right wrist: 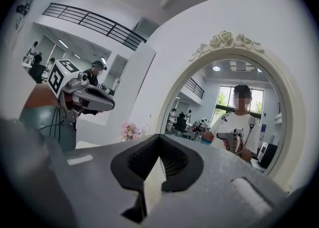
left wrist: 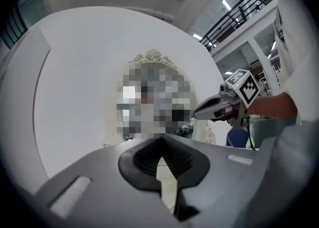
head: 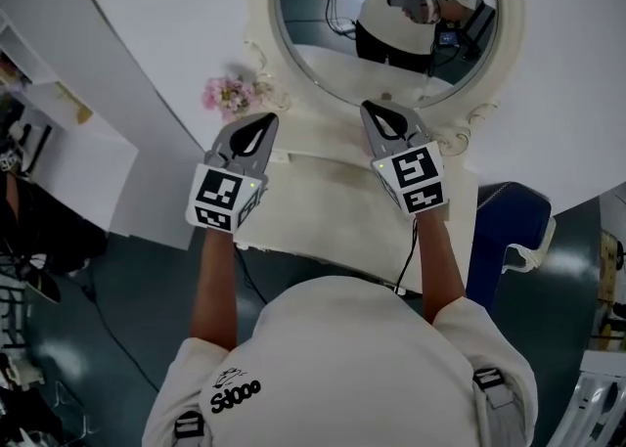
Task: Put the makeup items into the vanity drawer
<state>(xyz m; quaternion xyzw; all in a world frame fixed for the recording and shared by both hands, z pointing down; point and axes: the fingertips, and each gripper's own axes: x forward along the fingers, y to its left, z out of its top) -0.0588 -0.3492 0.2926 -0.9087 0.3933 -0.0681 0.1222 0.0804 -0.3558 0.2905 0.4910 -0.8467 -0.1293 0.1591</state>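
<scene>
Left gripper (head: 265, 123) and right gripper (head: 377, 110) both clenched, empty. Flowers (right wrist: 130, 132) beyond the right jaws are missing from the left gripper view.

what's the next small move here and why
Probably open the right gripper and lower it toward the vanity front, to look for the drawer. Both it and the left gripper are shut and empty, held above the top, and no drawer or makeup shows in any view.
</scene>
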